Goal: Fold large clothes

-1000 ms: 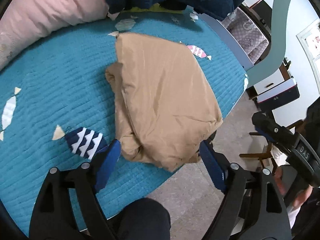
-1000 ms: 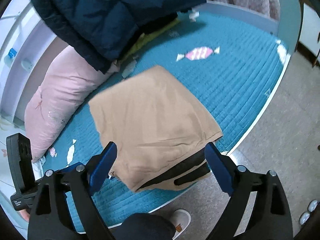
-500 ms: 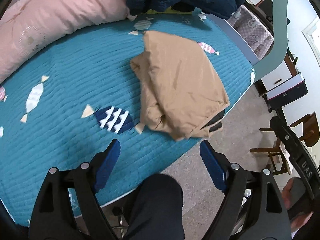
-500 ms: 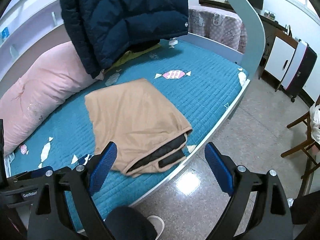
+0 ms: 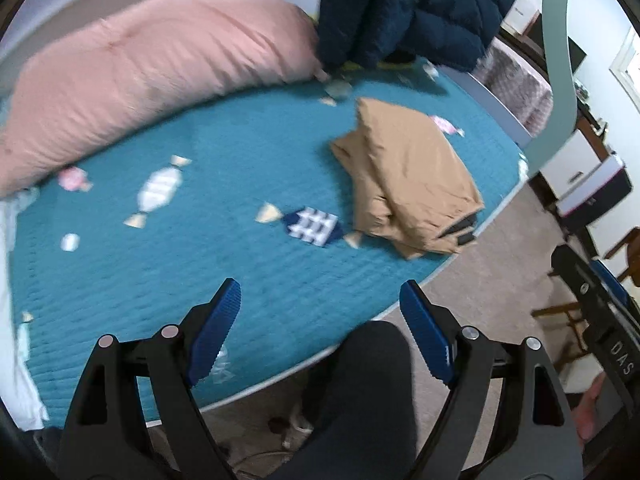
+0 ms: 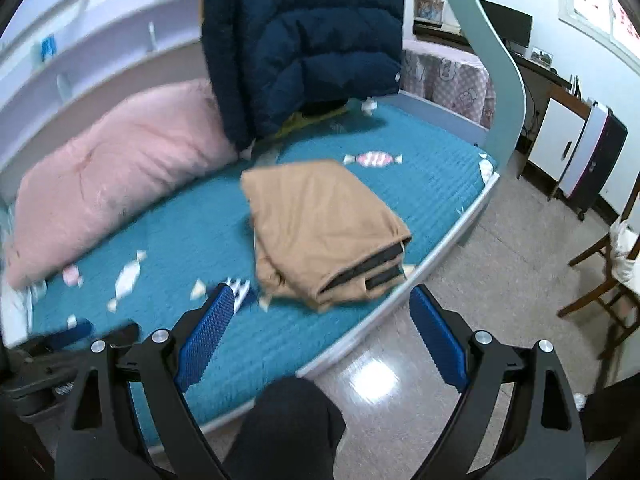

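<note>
A tan garment [image 5: 408, 176] [image 6: 320, 224] lies folded into a thick rectangle near the front edge of the teal bed cover [image 5: 224, 168] [image 6: 432, 168], with a dark lining showing at its near end. My left gripper [image 5: 320, 312] hangs open over the bed's front edge, well back from the garment, nothing between its blue pads. My right gripper [image 6: 320, 312] is open too, empty, above the bed edge just short of the garment. The other gripper's black body shows at the right edge of the left wrist view and the lower left of the right wrist view.
A large pink pillow [image 5: 152, 80] [image 6: 120, 168] lies along the back of the bed. A dark blue puffer jacket [image 5: 404, 8] [image 6: 304, 40] hangs over the far end. A wooden chair [image 6: 600, 280] and cabinets [image 6: 560, 140] stand on the tiled floor at right. A person's dark-clad knee [image 6: 288, 420] is below the grippers.
Both grippers have drawn back and up from the folded tan garment, which stays on the bed. More of the bed, pillow and floor has come into view.
</note>
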The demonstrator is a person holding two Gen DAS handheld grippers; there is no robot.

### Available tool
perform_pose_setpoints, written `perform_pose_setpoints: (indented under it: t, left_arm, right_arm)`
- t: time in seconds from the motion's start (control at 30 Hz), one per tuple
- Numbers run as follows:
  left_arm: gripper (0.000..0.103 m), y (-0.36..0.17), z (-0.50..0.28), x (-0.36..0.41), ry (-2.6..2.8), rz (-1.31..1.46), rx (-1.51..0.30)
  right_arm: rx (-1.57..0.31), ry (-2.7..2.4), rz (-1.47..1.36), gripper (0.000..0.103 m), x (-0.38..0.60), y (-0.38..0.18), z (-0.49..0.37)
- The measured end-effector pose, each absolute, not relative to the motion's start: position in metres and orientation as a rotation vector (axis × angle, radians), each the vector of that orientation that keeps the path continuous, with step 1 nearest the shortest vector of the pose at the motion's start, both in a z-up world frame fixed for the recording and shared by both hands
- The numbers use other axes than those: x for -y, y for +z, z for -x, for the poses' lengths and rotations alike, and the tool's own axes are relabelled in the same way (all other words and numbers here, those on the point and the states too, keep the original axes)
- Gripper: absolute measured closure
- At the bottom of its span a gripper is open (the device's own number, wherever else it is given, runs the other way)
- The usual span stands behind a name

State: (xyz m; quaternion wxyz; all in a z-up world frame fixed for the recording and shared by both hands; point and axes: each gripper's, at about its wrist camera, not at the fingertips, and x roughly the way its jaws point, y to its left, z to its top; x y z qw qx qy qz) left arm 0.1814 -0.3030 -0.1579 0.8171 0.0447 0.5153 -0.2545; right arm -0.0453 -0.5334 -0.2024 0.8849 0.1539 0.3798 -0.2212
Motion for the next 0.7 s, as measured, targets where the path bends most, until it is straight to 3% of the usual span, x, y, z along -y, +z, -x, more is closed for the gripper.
perform_pose_setpoints:
  t: [0.7]
  left_arm:
    - [0.014,-0.062,-0.107,0.139,-0.356,-0.047,-0.788]
  right_arm:
    - [-0.59,-0.298,-0.217,0.017,0.396,-0.116,0.101]
